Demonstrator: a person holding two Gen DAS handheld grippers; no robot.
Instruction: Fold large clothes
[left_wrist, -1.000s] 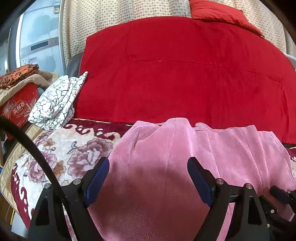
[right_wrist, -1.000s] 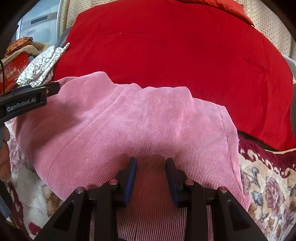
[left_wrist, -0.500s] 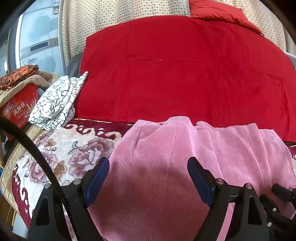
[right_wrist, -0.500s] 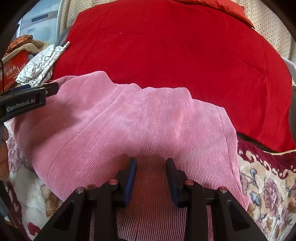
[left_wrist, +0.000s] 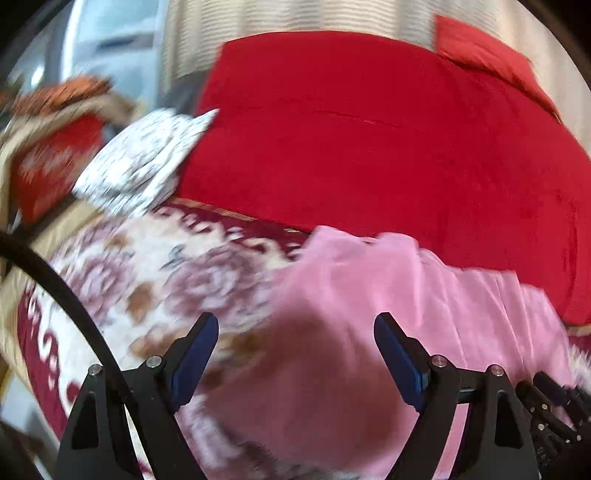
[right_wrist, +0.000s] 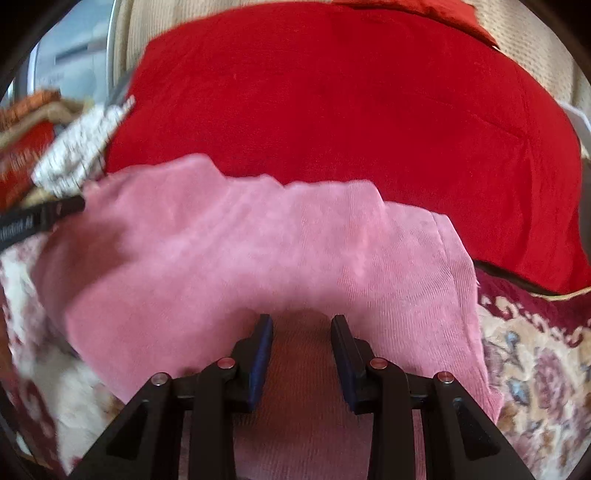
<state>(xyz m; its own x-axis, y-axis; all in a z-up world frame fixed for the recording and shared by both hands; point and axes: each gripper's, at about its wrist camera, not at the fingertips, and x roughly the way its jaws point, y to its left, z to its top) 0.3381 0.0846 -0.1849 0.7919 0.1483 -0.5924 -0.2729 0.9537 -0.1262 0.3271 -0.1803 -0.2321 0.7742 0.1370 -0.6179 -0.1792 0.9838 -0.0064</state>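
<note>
The left gripper (left_wrist: 295, 345) is sliding leftward off the pink corduroy garment (right_wrist: 258, 251): a second ago pink cloth filled the gap between its jaws, and now the garment's left edge and the floral bedspread (left_wrist: 147, 266) are showing there, badly blurred. Its jaws are standing wide and released, gripping nothing. At far left a folded white patterned cloth (left_wrist: 144, 162) is lying beside the red blanket (left_wrist: 369, 129). The garment is lying across the bed, its far edge touching that blanket. To the right, the right gripper (right_wrist: 301, 328) is hovering low at the garment's near part, jaws narrowed but parted; whether they are pinching cloth I cannot tell. The risk: if only one side is lifted, the heavy corduroy may sag and fold crooked.
</note>
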